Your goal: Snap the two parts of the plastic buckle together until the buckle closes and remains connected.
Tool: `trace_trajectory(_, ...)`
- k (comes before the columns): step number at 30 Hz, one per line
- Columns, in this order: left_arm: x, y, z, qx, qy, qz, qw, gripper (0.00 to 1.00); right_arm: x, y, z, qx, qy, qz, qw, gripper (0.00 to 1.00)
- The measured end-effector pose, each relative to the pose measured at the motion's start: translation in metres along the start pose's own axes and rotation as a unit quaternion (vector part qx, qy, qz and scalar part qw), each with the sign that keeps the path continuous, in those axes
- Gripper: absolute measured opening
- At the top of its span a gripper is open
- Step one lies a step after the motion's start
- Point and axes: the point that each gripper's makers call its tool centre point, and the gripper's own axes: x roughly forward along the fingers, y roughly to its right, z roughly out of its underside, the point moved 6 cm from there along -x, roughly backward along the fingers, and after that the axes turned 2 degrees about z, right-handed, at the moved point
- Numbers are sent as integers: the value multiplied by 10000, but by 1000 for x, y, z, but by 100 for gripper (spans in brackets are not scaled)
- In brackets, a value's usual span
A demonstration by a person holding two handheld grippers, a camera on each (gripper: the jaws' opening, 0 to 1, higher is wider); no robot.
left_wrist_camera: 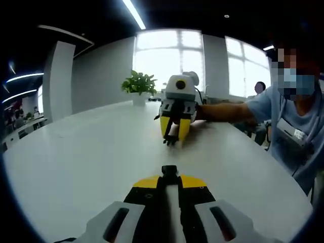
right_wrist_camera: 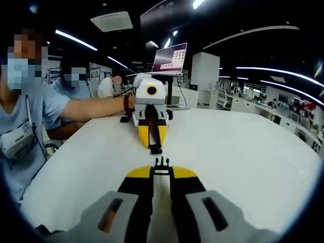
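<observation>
Left gripper (left_wrist_camera: pixel 169 172) clenches a black plastic socket piece (left_wrist_camera: pixel 169 170); right gripper (right_wrist_camera: pixel 161 169), frame bottom, grips the pronged black plastic piece (right_wrist_camera: pixel 161 163) — facing, apart, ready for mating.

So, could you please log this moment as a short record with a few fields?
surface: white table
left gripper: jaws shut on one black buckle part
right gripper: jaws shut on the pronged buckle part
alignment: the grippers face each other, tips apart
buckle: not yet joined
background: potted plant by the window, laptop on a stand
</observation>
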Motion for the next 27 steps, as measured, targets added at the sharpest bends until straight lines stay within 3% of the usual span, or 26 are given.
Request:
trace_trajectory(14,6,-3,-6,72,-5,312,9995,12,6,-19,4,-94,-46,-417,9991,12)
trace_trajectory(20,9,-1,-7,68,25,401,9992,12,6,-41,8,-116,-96,-421,9990,12)
trace_trajectory(27,11,1,-7,69,37,427,9991,12,5,-30,7,-96,-87,-473,9988,12)
